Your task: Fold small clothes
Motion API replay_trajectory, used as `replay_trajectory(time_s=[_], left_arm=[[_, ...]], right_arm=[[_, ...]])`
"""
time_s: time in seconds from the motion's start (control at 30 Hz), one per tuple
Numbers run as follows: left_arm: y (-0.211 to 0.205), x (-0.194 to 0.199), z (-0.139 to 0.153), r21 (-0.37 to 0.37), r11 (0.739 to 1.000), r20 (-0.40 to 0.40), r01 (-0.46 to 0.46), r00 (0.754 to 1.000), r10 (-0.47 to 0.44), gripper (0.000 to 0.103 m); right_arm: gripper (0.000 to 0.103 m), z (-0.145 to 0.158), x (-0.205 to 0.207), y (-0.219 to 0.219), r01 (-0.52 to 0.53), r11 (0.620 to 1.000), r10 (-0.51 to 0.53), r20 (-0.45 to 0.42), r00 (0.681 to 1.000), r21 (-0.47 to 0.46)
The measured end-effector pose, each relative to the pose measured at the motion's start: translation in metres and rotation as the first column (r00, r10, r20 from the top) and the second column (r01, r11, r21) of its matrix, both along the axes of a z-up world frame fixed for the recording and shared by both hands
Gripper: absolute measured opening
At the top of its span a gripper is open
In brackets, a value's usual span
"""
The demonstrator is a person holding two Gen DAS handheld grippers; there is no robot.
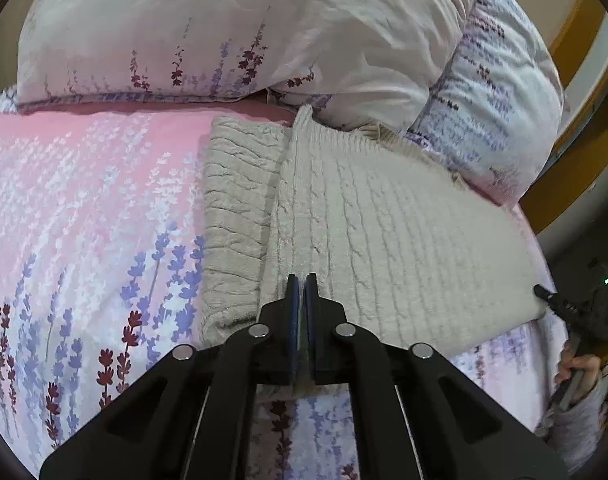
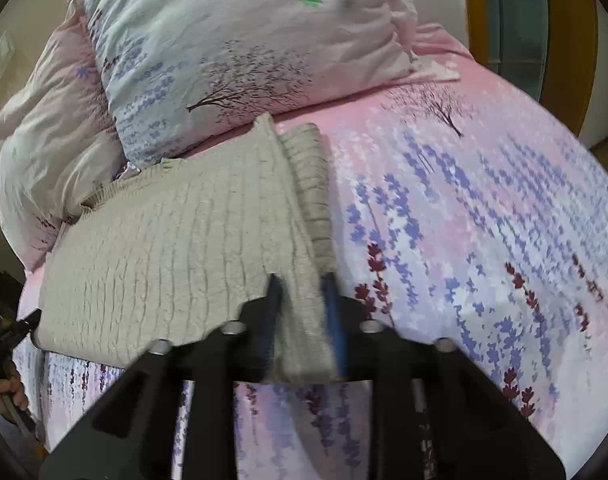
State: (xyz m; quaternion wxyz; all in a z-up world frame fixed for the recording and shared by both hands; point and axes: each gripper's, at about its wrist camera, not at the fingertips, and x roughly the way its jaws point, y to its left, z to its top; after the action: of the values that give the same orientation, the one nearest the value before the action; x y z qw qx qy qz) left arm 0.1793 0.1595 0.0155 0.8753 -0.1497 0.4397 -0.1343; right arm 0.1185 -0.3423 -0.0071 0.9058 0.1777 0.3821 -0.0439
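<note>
Soft, dim, even light; fisheye-bent edges; right view motion-blurred.

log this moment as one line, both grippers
step: fold sweater | left gripper: shut at near edge | right gripper: closed on folded edge | surface: bed

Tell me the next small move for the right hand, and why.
Probably close the right gripper firmly on the folded edge of the sweater before lifting: the fold lies between its fingers, but the blurred view shows no sure grip. The left gripper is shut.

Black linkage, blue fingers (image 1: 292, 308), silver rivets
</note>
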Motion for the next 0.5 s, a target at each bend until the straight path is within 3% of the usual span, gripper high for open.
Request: replay_trajectory(time_s=[0.03,0.07,0.13,0.17,0.2,0.37,0.5], left_arm=[[0.006,-0.001,0.003,-0.036,0.999,-0.001,-0.005,1.0,0.005,0.004],[0.015,-0.001,0.007,-0.077,0.997,0.002,-0.017,1.0,0.017,0.006],[0.032,0.0,0.014,-0.13,0.99,0.009,-0.054,0.998,0.056,0.035],[0.042,0.002,0.017,-0.141,0.986,0.014,-0.084,0.996,0.087,0.06],[0.049,0.004,0.019,-0.14,0.984,0.02,-0.108,0.993,0.112,0.066],[0.061,0.025,0.017,-0.198,0.974,-0.034,-0.112,0.994,0.108,0.072],[0.054,0.041,0.006,-0.2,0.975,-0.091,-0.101,0.992,0.084,0.072]], right_arm=[[0.046,0.004,-0.001,0.002,0.015,1.0,-0.015,0.007,1.0,-0.025],[0.048,0.011,-0.002,0.006,0.038,0.997,-0.036,0.031,0.999,-0.07],[0.053,0.028,-0.001,0.015,0.047,0.991,-0.036,0.092,0.995,-0.122],[0.056,0.034,0.003,0.02,0.034,0.991,-0.02,0.11,0.994,-0.128],[0.06,0.038,0.006,0.023,0.018,0.992,-0.003,0.117,0.993,-0.129],[0.067,0.044,0.04,0.087,-0.149,0.973,0.167,0.089,0.982,-0.178],[0.073,0.037,0.07,0.135,-0.217,0.942,0.238,0.051,0.97,-0.256]])
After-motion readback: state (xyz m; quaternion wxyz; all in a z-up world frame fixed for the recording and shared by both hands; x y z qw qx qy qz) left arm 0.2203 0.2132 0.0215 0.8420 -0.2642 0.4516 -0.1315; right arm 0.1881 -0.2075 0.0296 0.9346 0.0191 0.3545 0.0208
